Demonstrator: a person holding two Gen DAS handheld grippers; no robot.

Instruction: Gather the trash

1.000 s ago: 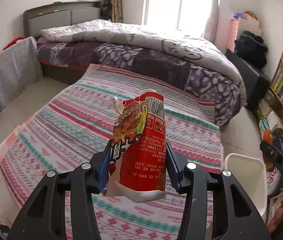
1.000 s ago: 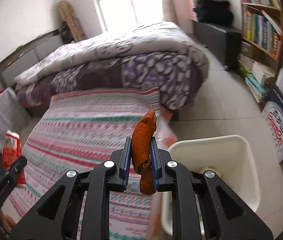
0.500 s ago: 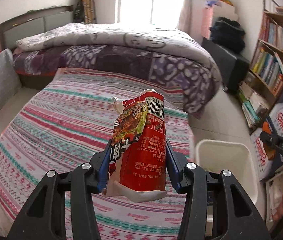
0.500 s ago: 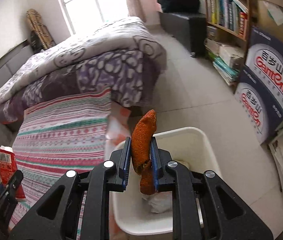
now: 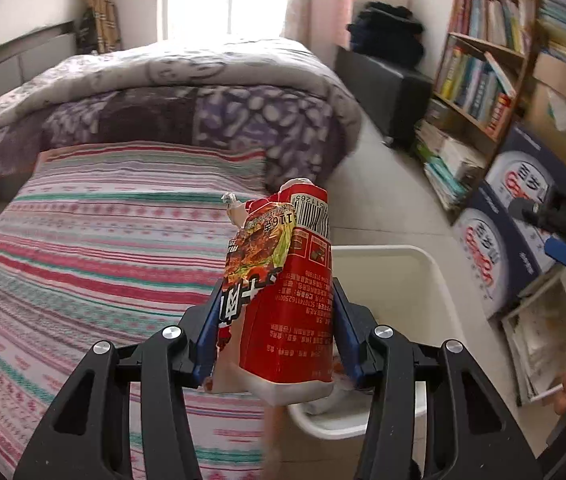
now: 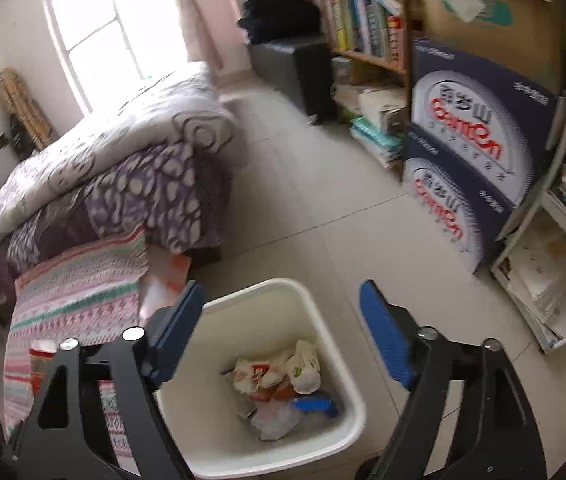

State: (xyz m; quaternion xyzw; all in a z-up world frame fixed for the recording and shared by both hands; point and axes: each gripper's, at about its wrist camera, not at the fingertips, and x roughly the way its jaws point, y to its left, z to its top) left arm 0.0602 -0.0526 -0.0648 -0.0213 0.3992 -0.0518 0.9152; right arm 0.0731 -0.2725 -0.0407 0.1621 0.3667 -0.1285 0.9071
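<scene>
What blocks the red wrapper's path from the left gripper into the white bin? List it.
Nothing visible. The red wrapper is clamped in the left gripper, with the white bin just behind and below it, its mouth open and only loose trash at the bottom.

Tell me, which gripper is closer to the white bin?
Right. The right gripper hangs open directly above the white bin, jaws just opened with nothing between them. The left gripper, holding the red wrapper, is beside it over the bed's edge.
</scene>
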